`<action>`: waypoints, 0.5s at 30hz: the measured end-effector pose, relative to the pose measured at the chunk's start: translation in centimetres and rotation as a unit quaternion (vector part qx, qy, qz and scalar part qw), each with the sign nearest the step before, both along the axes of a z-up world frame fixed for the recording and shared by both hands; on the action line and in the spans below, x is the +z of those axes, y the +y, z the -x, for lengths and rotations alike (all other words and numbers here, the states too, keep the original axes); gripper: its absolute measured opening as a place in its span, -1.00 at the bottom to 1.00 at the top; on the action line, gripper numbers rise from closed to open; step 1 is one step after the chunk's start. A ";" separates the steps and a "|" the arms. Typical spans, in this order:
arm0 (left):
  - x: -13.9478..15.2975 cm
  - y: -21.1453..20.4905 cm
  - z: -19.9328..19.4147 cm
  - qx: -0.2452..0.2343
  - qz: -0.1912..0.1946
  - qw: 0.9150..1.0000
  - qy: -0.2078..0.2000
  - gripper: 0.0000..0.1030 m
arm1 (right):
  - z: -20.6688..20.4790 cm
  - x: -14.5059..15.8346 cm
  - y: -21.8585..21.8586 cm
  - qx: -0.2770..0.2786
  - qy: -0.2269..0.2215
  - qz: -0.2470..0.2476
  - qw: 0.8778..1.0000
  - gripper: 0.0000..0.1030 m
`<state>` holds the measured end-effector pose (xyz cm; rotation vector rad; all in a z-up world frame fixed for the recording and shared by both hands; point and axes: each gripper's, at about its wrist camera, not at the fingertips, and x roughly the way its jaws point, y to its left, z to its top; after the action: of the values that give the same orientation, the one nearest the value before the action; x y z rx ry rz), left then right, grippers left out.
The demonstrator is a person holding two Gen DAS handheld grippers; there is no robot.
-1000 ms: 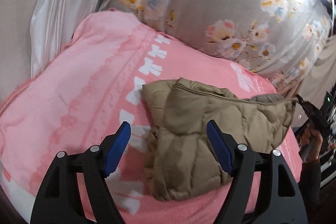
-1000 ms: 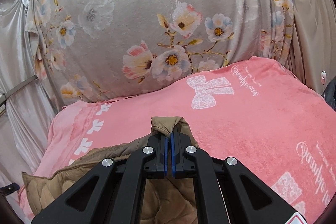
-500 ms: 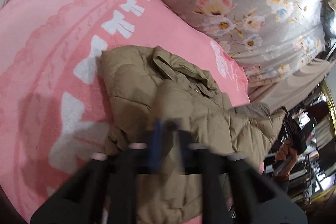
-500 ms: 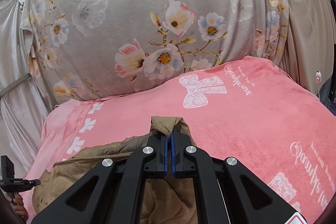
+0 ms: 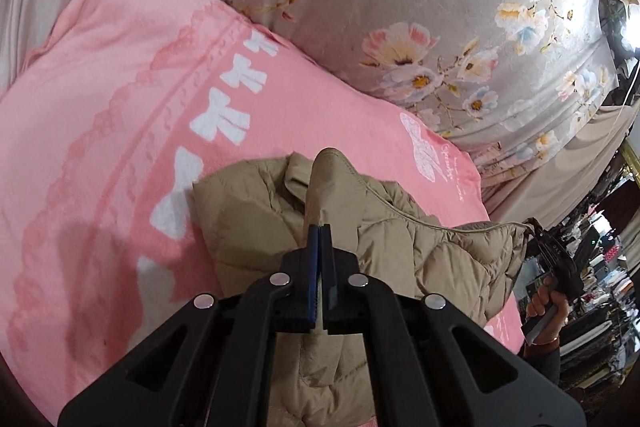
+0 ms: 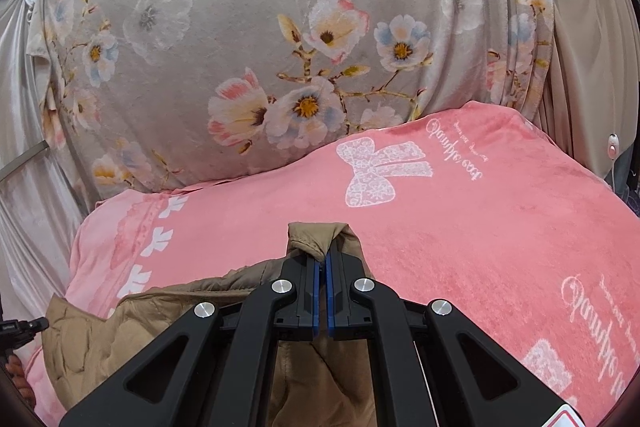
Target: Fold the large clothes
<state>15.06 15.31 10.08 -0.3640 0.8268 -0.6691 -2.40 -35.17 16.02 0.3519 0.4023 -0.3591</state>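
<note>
Nearest the left camera, the left gripper (image 5: 319,227) is pinching a raised ridge of the tan puffer jacket (image 5: 256,227); its jaws are standing together with a thin fold of fabric clamped between the blue pads, and the cloth is peaking up just beyond the tips. The right gripper (image 6: 322,261) is doing much the same, its jaws pressing shut on a bunched corner of the jacket (image 6: 316,233) that is poking out ahead of them, while the rest of the quilted fabric is trailing back under and to the left of those jaws. Between the two grips the jacket is hanging in a loose, crumpled span and is partly resting on the pink blanket (image 6: 480,219), which is spreading out ahead of both pairs of jaws. At the right edge of the left view a person's hand (image 5: 546,307) is gripping the handle of the other tool, beside the jacket's far end. Beyond the blanket, a grey flowered cover (image 6: 280,27) is rising behind everything. As a judgement, the folding is looking only partly done: the jacket is already doubled into a smaller bundle, yet the layers are lying uneven and puffed, so squaring the edges, laying the held parts flat and making a final fold are probably still ahead.
</note>
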 end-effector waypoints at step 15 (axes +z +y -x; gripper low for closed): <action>-0.2 -4.6 -9.5 0.073 -0.123 0.989 -0.027 -1.00 | -16.4 -5.3 -2.1 -0.005 0.103 0.015 0.995 -0.95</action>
<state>24.53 10.75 9.84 -0.1803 0.8124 -0.4322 14.02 -37.23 10.70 0.2890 0.5977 -0.4122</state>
